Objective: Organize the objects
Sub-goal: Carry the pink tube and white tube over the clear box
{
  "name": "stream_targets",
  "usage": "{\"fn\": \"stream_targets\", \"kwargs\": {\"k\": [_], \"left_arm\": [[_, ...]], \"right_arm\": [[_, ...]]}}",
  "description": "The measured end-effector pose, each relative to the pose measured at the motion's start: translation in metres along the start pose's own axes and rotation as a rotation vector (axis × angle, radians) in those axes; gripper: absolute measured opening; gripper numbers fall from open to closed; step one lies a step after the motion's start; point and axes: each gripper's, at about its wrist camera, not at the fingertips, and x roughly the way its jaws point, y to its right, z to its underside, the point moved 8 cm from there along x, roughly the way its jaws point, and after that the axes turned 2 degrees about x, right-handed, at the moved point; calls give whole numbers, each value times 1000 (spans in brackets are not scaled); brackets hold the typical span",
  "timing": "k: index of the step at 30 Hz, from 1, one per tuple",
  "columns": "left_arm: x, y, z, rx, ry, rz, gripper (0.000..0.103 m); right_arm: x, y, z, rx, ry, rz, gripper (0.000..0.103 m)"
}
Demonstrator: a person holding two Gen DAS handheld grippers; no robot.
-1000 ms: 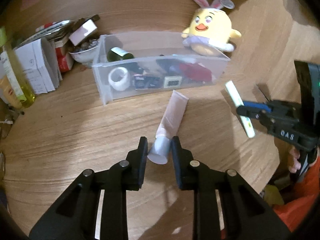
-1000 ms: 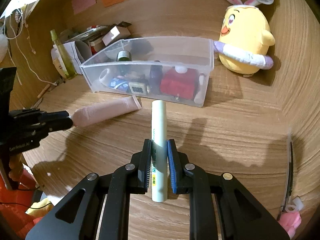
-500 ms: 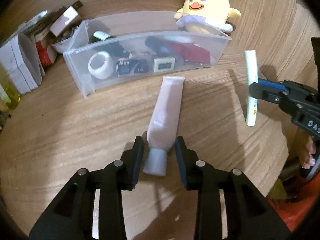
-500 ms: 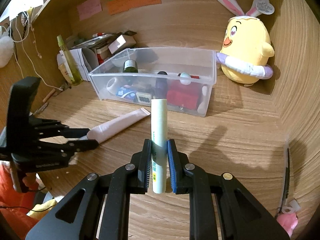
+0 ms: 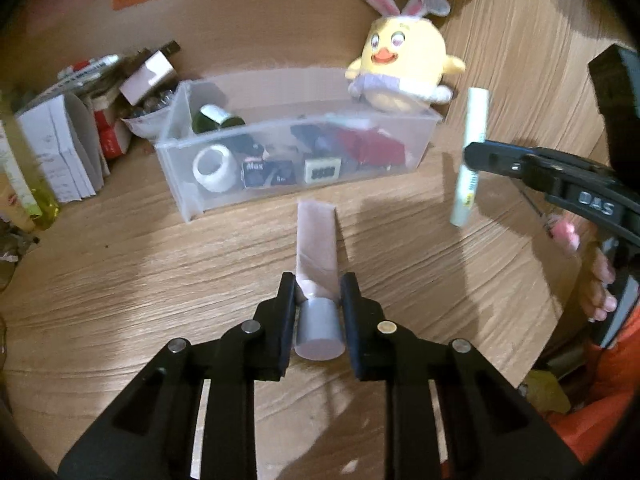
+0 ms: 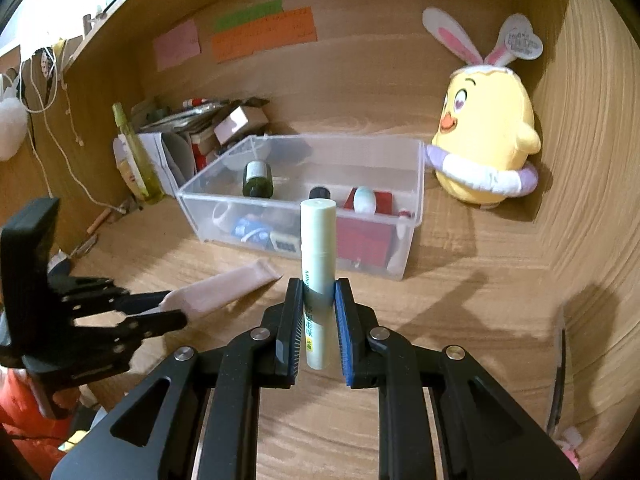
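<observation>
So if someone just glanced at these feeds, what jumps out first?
Probably the yellow bunny-eared plush against the back wall, beside the clear bin of small items. Then the two tubes: a pale green one upright in the right gripper, and a pink one with the left gripper closing around its capped end.

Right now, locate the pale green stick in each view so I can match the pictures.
Left wrist view: the pale green stick is at the right edge, upright in the right tool.
Right wrist view: it stands at centre, clamped between that tool's pads.
Shared landmark: the clear plastic bin, behind the stick in both.
</observation>
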Motion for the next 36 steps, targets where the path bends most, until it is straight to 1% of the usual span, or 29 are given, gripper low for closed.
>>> {"fn": "stream_targets", "kwargs": {"k": [8,13,18,27,29,30,32,36], "left_arm": [[-32,-2,-15,-19,95,-15,22],[-51,0,-27,-26,158,-11,22],[-60,-2,-42,-36,206,-18,22],[-65,-14,-68,-63,266,-44,22],[-64,-19,-74,-71,281,-63,22],[-63,-23,-78,-77,288,-84,22],[-58,-31,-83,-89,289,-107,22],[-45,-42,-93,-114,280,-118,22]], "right_arm": [[-3,-1,-17,-2,35,-5,14],[-7,-5,-24,-15,54,-8,14],[-11,-8,-33,-29,79,-13,14],[-17,-7,-55,-40,128,-9,14],[-15,-6,-60,-45,134,-5,14],[-14,-5,-62,-46,136,-3,14],[-12,-3,-66,-44,138,0,14],[-7,0,-74,-37,144,3,14]]}}
